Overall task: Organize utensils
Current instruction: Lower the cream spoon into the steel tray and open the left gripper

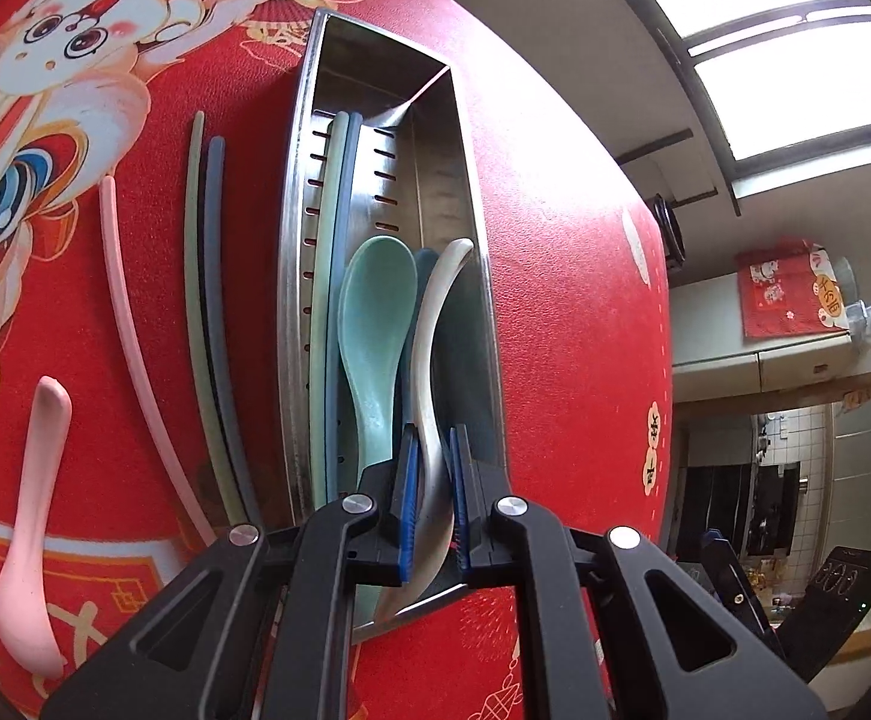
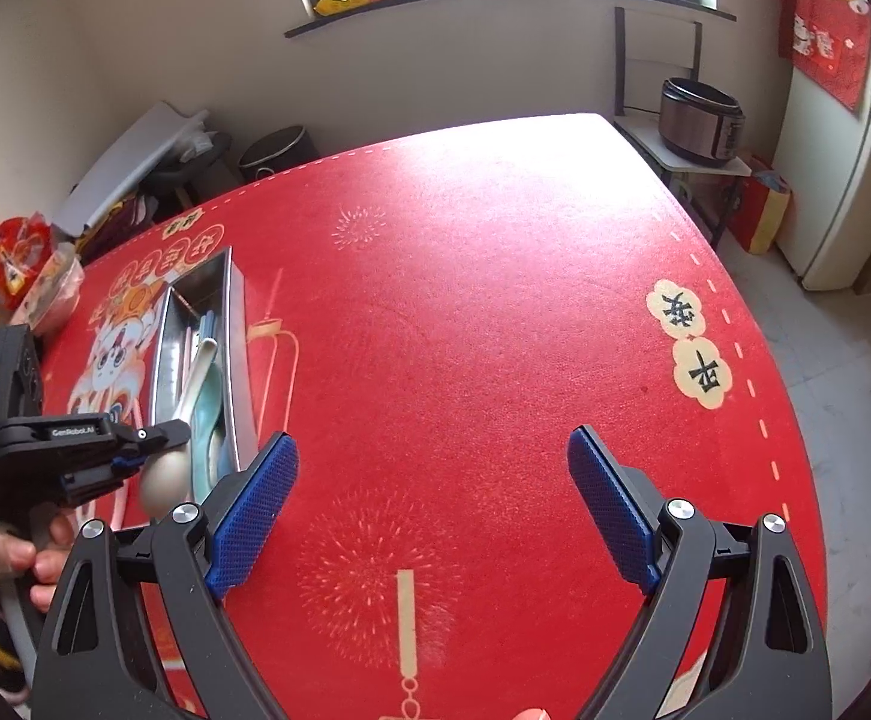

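white spoon point(image 1: 435, 372) pinched in left gripper point(image 1: 432, 498), held over steel tray point(image 1: 291, 276), handle tip reaching into it. teal spoon point(image 1: 372, 324) and chopsticks inside. pink spoon point(image 1: 33, 516) lies on red mat point(image 1: 567, 300). right gripper point(image 2: 432, 510) spread wide, holding nothing.

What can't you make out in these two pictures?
- White spoon: left wrist view, bowl end hidden behind the left hand-held gripper.
- Dark spoon in the tray: mostly covered by the other spoons.
- Pinkish thing: right wrist view, cut off by the bottom edge.
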Demonstrator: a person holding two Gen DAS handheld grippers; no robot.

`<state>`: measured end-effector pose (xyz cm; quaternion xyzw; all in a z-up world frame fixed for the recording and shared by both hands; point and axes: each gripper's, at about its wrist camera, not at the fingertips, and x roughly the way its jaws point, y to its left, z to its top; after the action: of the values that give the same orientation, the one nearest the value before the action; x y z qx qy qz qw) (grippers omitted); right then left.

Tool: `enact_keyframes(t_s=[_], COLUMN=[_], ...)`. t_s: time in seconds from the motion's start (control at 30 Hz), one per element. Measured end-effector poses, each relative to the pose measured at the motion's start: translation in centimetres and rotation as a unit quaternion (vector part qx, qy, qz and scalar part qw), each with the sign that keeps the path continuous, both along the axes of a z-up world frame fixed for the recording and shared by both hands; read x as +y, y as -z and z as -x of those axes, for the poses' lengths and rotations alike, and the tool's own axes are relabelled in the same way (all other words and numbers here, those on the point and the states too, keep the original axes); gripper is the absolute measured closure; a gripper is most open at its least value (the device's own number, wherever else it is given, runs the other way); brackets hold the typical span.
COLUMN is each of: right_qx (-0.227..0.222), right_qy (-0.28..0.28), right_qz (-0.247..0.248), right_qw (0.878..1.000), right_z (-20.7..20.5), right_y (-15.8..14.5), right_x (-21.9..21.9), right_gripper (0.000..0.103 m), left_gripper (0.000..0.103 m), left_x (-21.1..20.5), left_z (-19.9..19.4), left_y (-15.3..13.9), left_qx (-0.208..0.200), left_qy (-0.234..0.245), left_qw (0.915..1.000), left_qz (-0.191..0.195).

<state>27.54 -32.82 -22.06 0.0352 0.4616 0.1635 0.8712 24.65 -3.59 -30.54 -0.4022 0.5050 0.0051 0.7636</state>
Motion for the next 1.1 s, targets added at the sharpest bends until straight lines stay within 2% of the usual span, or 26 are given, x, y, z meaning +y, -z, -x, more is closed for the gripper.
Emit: enact_keyframes(t_s=[0.33, 0.93, 1.0, 1.07, 1.1], right_qx=[-0.002, 0.006, 0.006, 0.006, 0.007], right_qy=[-0.017, 0.008, 0.007, 0.006, 0.006], right_qz=[-0.004, -0.018, -0.019, -0.018, -0.018], right_qw=[1.000, 1.000, 1.000, 1.000, 1.000], right_z=[-0.7, -0.3, -0.3, -0.2, -0.2], right_y=[-0.1, 0.4, 0.4, 0.4, 0.4], right_x=[0.1, -1.4, -1.5, -1.5, -1.4], right_gripper=[0.015, 0.015, 0.015, 0.015, 0.015], left_gripper=[0.093, 0.091, 0.085, 0.072, 0.069], left_x=[-0.8, -1.7, -1.6, -1.4, -1.3], left_z=[-0.9, -2.2, -2.2, -2.1, -1.9], left_y=[0.9, 0.6, 0.5, 0.2, 0.1], left_qx=[0.021, 0.029, 0.030, 0.028, 0.025], left_qy=[-0.003, 0.027, 0.036, 0.039, 0.040], left_qw=[0.9998, 0.9992, 0.9989, 0.9987, 0.9988], left_qz=[0.004, -0.002, -0.010, -0.015, -0.012])
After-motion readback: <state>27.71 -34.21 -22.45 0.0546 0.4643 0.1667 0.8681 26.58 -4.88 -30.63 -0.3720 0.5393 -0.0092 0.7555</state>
